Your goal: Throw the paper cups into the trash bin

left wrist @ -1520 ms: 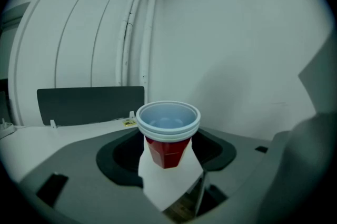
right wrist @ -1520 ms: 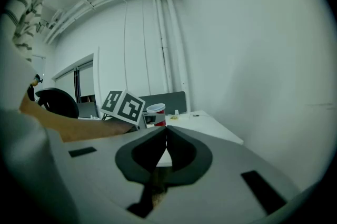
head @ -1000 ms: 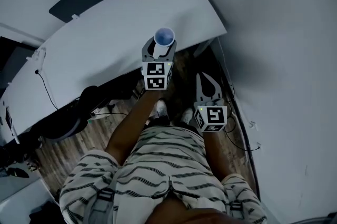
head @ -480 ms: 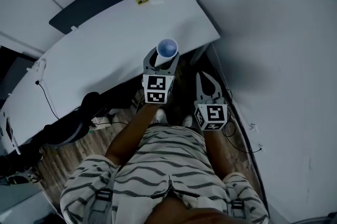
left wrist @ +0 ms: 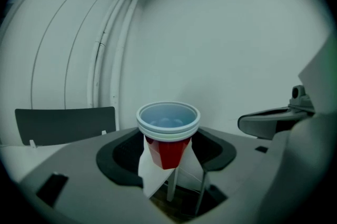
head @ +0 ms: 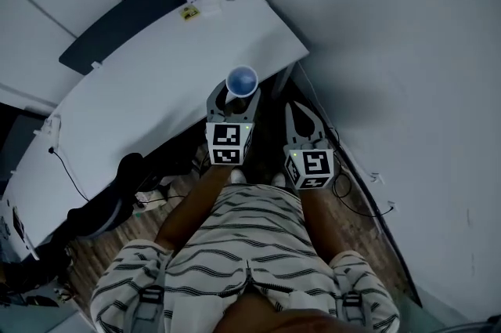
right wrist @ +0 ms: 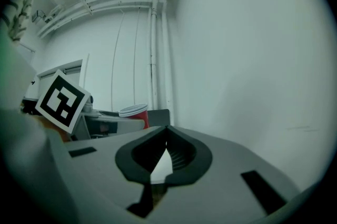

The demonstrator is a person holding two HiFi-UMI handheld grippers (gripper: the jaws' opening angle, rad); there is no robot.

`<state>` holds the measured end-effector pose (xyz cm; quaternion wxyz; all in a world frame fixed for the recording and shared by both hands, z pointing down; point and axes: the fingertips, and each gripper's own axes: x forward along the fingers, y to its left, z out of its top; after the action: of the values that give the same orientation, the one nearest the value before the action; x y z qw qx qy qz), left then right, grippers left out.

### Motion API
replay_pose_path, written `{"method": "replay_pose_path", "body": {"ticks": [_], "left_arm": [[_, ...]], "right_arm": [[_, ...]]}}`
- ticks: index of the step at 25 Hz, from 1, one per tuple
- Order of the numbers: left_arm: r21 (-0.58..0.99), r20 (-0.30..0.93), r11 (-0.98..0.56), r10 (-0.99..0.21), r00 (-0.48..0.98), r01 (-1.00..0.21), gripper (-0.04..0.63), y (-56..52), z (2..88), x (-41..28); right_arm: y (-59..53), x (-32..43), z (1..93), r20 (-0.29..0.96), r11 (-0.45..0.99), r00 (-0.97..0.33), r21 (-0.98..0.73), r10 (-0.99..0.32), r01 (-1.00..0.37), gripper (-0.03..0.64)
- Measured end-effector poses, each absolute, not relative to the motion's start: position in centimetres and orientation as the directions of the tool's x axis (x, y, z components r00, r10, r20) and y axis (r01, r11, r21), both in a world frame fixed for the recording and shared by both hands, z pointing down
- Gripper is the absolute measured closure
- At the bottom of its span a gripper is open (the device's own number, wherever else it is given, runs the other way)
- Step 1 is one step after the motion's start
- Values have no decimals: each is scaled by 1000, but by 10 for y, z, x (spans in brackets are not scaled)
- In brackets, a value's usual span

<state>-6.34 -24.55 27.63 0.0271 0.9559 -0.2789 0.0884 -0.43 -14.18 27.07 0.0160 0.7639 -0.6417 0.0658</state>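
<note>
Paper cups (left wrist: pixel 168 128), apparently a nested red stack with white rims, are held by the left gripper (head: pixel 233 98), whose jaws are closed on the red body just below the rims. The stack is kept upright, mouth up, its long axis vertical, and is seen in the head view against the near edge of the white desk (head: pixel 156 65), close to the corner by the wall. The right gripper (right wrist: pixel 167 130) is carried just beside and lower, its jaws brought together at the tips with nothing between them. No trash bin is shown in any view, so its direction from the held cups cannot be told; a carry by the left hand is judged to be needed.
</note>
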Motion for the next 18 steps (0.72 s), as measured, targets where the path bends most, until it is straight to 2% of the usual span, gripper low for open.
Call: {"method": "replay_pose_path", "body": {"ticks": [8, 18], "left_arm": [[-11, 173, -892, -447, 878, -452, 292, -225, 275, -49], [0, 203, -956, -286, 936, -292, 293, -181, 286, -26]], "right_arm": [[-125, 5, 266, 103, -267, 261, -51, -960, -962, 607], [-86, 14, 278, 129, -413, 403, -63, -906, -908, 607]]}}
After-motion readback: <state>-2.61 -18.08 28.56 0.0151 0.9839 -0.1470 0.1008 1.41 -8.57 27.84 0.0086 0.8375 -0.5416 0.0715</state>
